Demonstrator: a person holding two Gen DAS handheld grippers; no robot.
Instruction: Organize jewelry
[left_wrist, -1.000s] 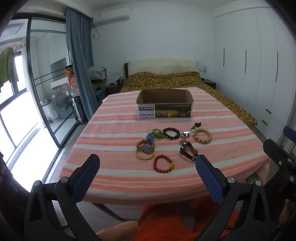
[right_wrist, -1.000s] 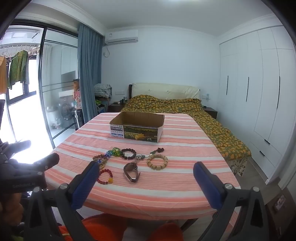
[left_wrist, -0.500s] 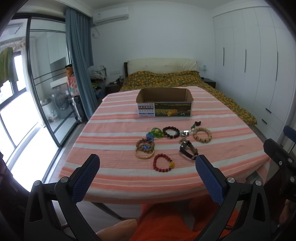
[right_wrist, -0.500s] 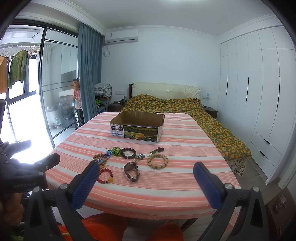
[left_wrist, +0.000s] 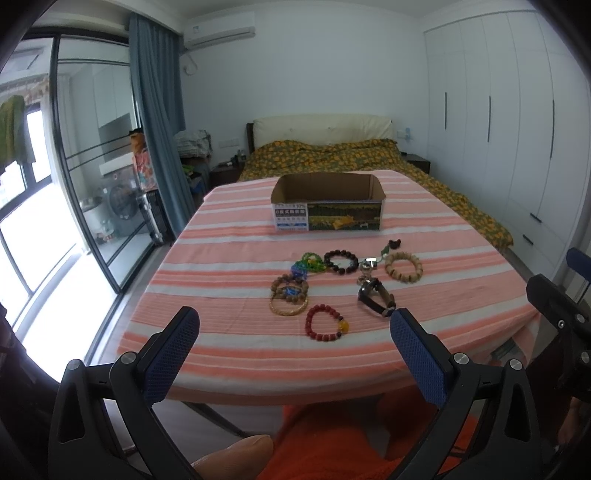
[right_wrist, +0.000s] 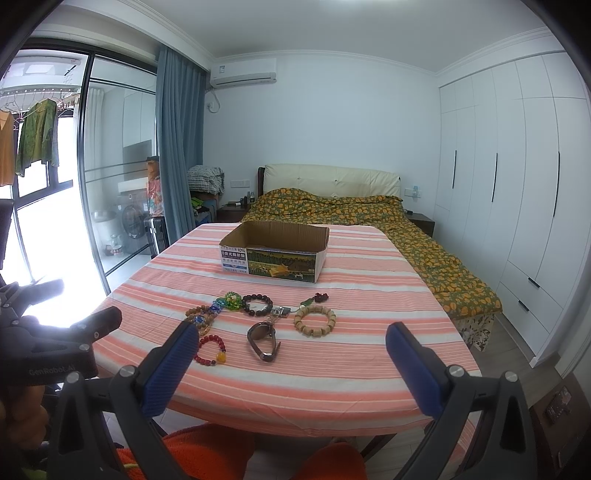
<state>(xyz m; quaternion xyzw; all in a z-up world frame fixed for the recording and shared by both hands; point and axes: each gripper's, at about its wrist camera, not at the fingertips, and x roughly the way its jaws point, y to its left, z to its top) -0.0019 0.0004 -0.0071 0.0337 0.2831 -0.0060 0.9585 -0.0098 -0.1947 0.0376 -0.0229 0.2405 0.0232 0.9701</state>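
Note:
Several bracelets lie on the striped table: a red bead bracelet (left_wrist: 326, 322) (right_wrist: 211, 349), a dark bead bracelet (left_wrist: 341, 257) (right_wrist: 257, 304), a tan wooden bracelet (left_wrist: 403, 266) (right_wrist: 315, 321), a green one (left_wrist: 312, 260) (right_wrist: 232, 298), stacked brown ones (left_wrist: 289, 298) (right_wrist: 197, 317), and a wristwatch (left_wrist: 375, 297) (right_wrist: 263, 340). An open cardboard box (left_wrist: 327, 206) (right_wrist: 275, 251) stands behind them. My left gripper (left_wrist: 293, 341) and right gripper (right_wrist: 291, 350) are both open and empty, held short of the table's near edge.
The table (left_wrist: 229, 254) wears a pink and white striped cloth. A bed (right_wrist: 332, 206) lies beyond it. White wardrobes (right_wrist: 517, 184) line the right wall. Glass sliding doors (left_wrist: 92, 166) are at the left. Orange cloth (left_wrist: 332, 439) lies below the grippers.
Both views have barely shifted; the left gripper has edged slightly closer to the table. The jewelry and box have not moved.

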